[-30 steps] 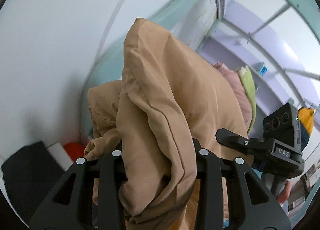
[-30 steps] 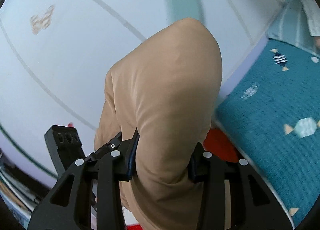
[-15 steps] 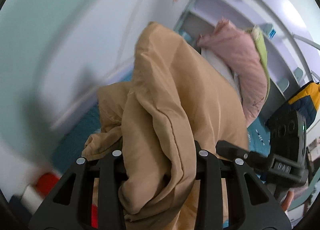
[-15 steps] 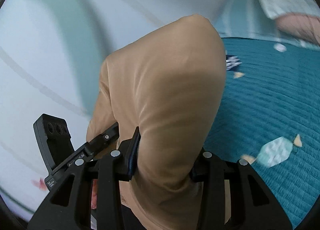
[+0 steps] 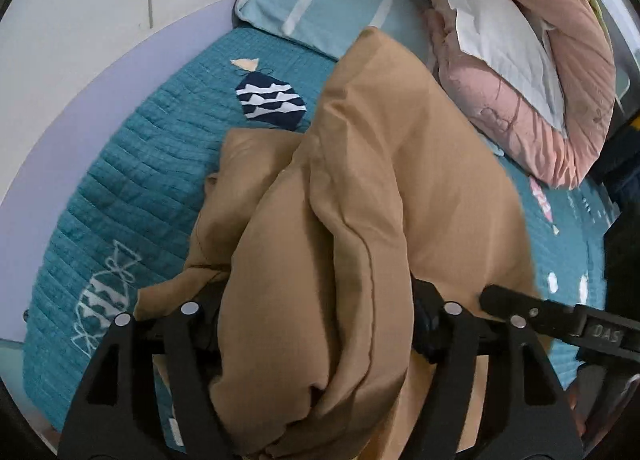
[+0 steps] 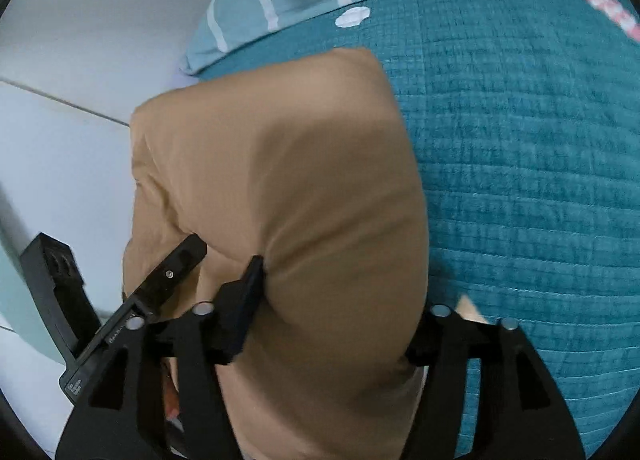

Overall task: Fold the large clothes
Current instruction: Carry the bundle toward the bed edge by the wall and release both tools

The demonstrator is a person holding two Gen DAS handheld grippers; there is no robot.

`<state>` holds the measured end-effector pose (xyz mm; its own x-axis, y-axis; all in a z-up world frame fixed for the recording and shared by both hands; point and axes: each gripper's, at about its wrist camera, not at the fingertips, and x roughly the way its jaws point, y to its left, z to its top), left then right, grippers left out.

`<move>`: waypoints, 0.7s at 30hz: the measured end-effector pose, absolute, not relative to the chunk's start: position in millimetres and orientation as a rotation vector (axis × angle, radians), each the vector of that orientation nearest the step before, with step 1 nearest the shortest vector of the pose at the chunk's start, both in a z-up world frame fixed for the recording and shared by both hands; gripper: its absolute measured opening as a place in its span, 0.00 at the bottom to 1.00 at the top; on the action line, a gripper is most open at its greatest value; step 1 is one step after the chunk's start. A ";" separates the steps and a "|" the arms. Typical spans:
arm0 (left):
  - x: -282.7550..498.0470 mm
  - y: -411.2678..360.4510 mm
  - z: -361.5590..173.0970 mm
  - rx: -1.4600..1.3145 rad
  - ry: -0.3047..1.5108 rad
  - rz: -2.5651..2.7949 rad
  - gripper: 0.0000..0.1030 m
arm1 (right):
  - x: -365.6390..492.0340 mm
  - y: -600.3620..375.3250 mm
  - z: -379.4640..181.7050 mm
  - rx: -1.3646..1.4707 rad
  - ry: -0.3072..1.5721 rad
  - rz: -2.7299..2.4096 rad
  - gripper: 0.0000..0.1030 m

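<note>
Tan garment (image 5: pixel 360 220) is clamped in a thick bunch by the left claw (image 5: pixel 316 324) and likewise by the right claw (image 6: pixel 336 312), held above the teal bed quilt (image 6: pixel 520 140). Pink duvet (image 5: pixel 540 60) is seen at 1 o'clock, striped pillow (image 5: pixel 332 8) at 12.

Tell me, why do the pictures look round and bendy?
Left wrist view: the fisheye lens curves the bed edge, black corners frame it, the tan cloth looks sharp. Right wrist view: same bulge, the quilt slightly soft.
</note>
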<state>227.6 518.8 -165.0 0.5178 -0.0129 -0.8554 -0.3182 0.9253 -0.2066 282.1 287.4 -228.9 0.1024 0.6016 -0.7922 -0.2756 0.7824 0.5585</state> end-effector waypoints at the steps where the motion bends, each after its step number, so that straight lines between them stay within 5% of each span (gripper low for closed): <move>1: 225.6 520.8 -159.9 -0.373 1.013 0.200 0.68 | 277.8 289.9 -223.8 0.256 1.304 0.665 0.57; 11: 174.4 514.7 -52.6 -0.147 0.865 0.430 0.52 | 233.6 274.3 -143.0 -0.007 1.020 0.608 0.67; 14: 177.6 499.1 -51.0 -0.159 0.887 0.338 0.33 | 230.0 279.6 -129.0 0.007 0.978 0.665 0.66; 16: 178.7 492.2 -58.7 -0.172 0.909 0.315 0.21 | 226.9 289.6 -133.3 -0.057 1.002 0.662 0.53; 18: 180.3 486.8 -73.5 -0.192 0.954 0.289 0.10 | 223.8 296.2 -145.3 -0.077 1.066 0.669 0.25; 21: 185.1 486.4 -115.1 -0.171 1.046 0.319 0.06 | 217.4 309.3 -182.4 -0.052 1.221 0.730 0.12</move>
<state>185.1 486.4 -115.1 0.4606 0.1768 -0.8698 -0.3382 0.9410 0.0121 217.4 309.3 -182.4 0.1477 0.4803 -0.8646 -0.5339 0.7746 0.3391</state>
